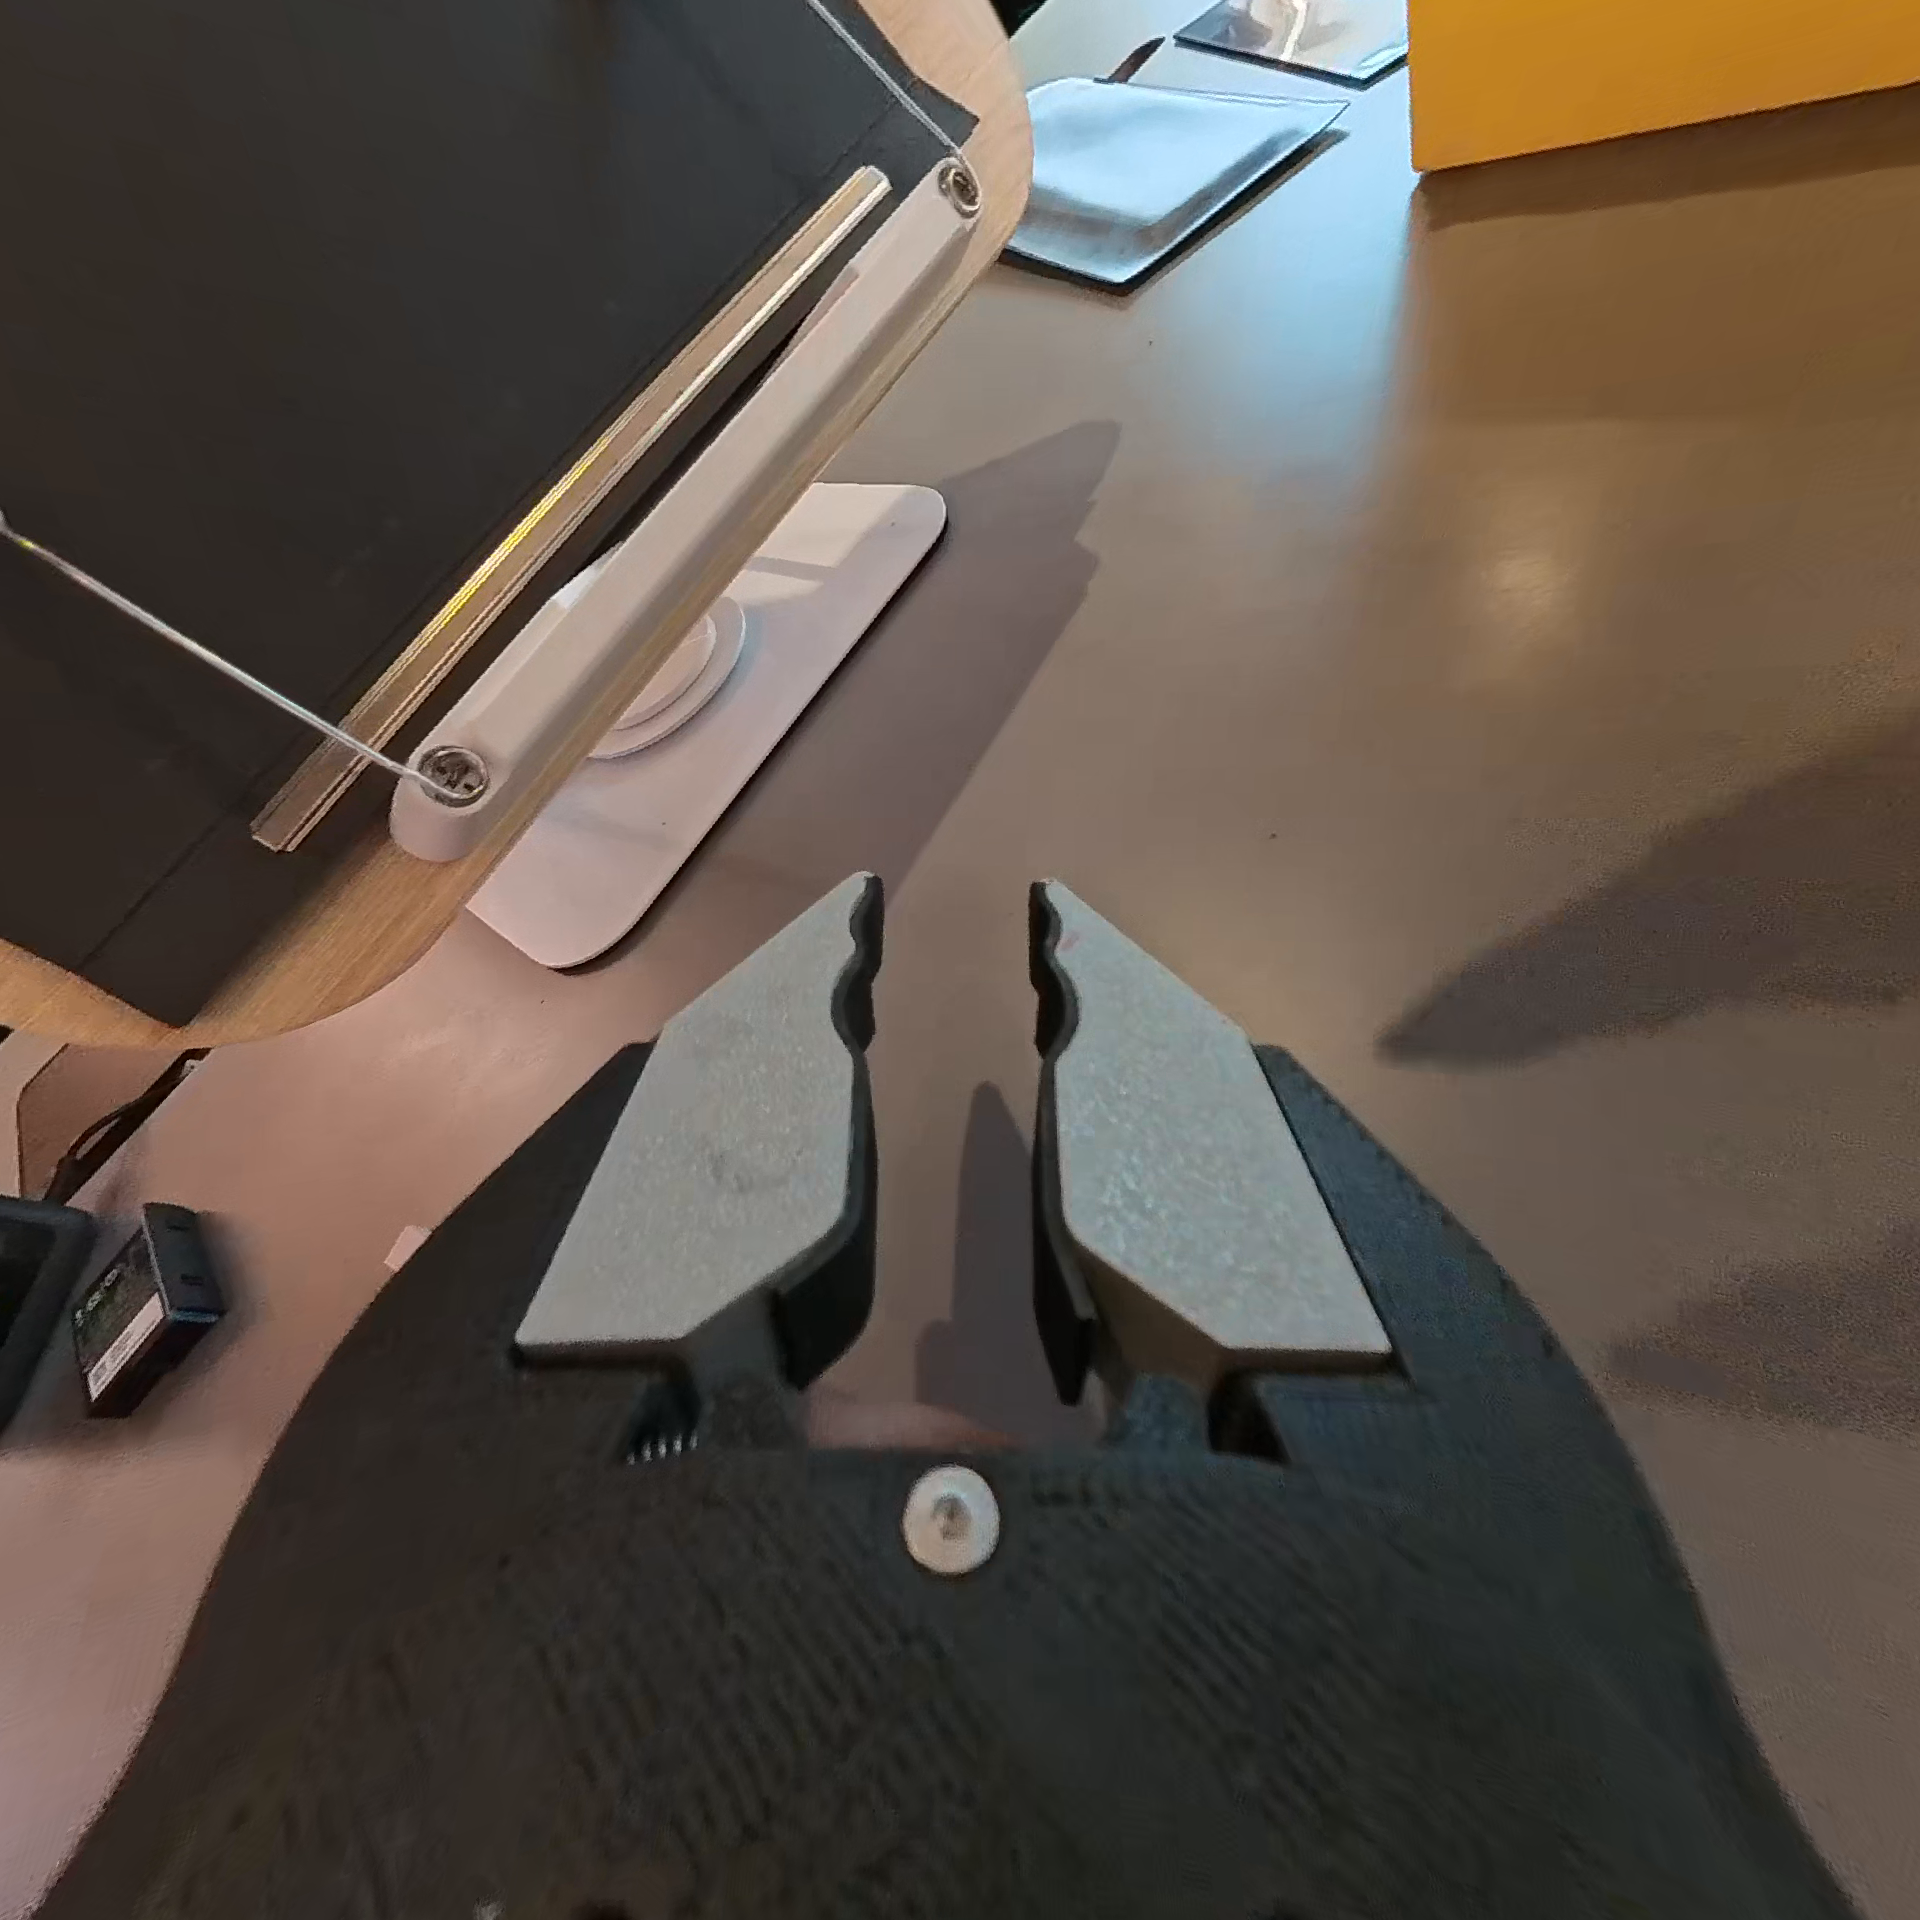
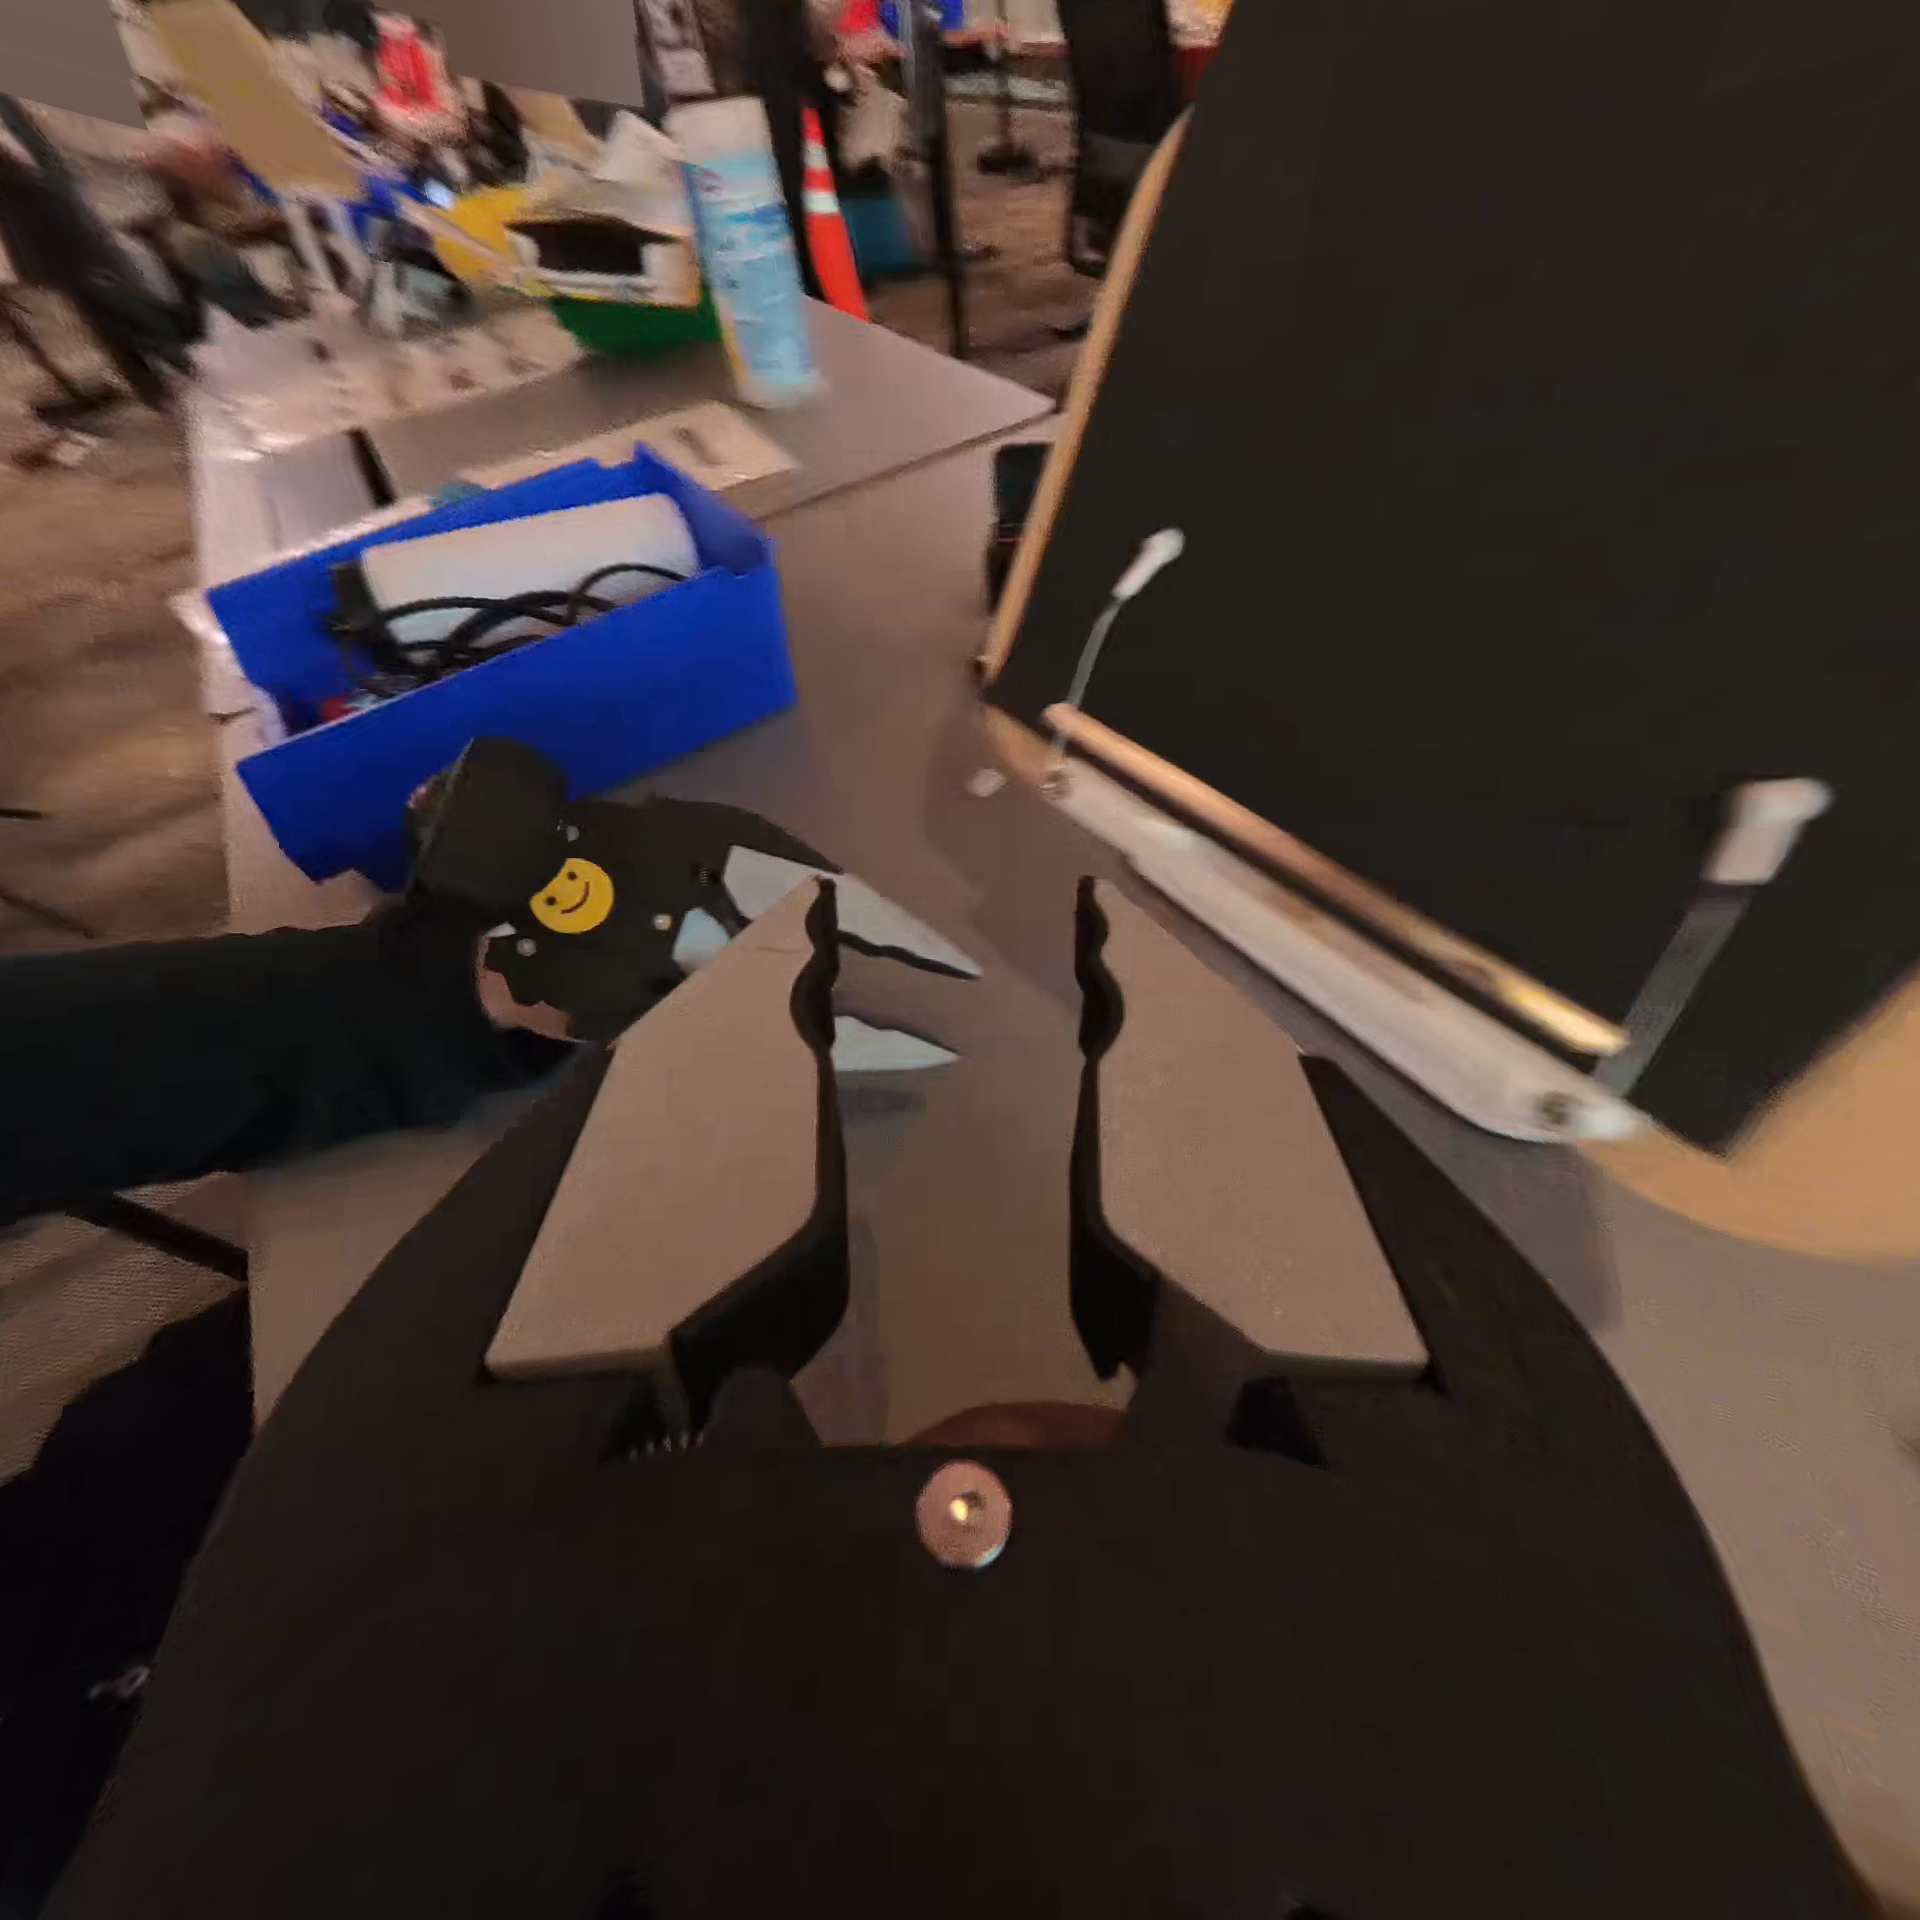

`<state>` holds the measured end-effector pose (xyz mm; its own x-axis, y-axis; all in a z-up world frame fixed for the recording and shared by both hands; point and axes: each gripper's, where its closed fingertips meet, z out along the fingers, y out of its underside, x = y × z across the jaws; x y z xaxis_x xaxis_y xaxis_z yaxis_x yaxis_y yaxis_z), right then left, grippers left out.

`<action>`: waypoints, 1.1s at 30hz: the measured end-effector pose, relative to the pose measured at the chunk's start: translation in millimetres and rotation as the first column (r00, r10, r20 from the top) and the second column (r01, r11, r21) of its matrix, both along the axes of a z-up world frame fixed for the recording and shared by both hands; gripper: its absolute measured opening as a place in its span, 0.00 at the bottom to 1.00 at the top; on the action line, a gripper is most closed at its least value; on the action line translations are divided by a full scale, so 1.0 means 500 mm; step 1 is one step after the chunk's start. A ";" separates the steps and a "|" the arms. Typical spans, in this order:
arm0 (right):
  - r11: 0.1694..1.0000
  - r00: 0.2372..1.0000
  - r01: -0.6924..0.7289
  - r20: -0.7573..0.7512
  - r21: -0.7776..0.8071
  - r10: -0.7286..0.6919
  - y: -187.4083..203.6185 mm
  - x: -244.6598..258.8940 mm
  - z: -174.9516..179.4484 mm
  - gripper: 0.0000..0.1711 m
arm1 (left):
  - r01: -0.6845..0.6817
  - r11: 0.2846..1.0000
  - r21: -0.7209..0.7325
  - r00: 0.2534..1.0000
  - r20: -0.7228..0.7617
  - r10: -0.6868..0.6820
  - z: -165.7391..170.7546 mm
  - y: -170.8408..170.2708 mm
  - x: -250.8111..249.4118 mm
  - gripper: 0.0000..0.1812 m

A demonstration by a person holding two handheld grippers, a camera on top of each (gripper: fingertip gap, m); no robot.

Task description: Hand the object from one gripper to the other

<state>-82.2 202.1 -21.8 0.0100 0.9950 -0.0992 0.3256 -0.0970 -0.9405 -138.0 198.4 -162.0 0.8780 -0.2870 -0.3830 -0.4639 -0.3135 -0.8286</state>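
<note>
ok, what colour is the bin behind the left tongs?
Blue bin, clearest in the right wrist view.

Brown table: white stand base, blue bin.

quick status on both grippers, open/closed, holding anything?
Left gripper: open, holding nothing.
Right gripper: open, holding nothing.

Warm light glares off the brown desk in the sharper left wrist view, where a stand's shadow falls long and dark, while the dimmer right wrist view is smeared with motion blur, worst at its bent edges and the cluttered background.
</note>
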 end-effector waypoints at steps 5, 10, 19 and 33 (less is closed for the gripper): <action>0.978 0.985 0.168 0.018 0.121 -0.171 0.064 -0.098 -0.212 0.25 | -0.018 1.000 -0.006 1.000 0.004 0.018 -0.001 0.000 -0.013 0.14; 0.967 0.973 0.164 0.131 0.196 -0.191 0.086 -0.104 -0.284 0.27 | -0.017 1.000 -0.019 1.000 0.013 0.017 -0.004 0.004 -0.015 0.14; 0.983 0.961 0.105 0.239 0.151 -0.139 0.076 -0.110 -0.317 0.31 | -0.033 0.999 -0.018 0.999 -0.020 0.033 -0.006 0.001 -0.023 0.15; 0.987 0.973 0.079 0.205 0.143 -0.108 0.068 -0.109 -0.307 0.30 | -0.036 0.999 0.022 0.921 0.388 0.024 0.170 -0.251 0.040 0.16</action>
<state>-136.8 236.1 -175.2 0.1102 0.9927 0.0485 0.5141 -0.0152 -0.8576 -118.0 73.0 -76.9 0.9675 -0.2523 -0.0190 -0.0958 -0.2959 -0.9504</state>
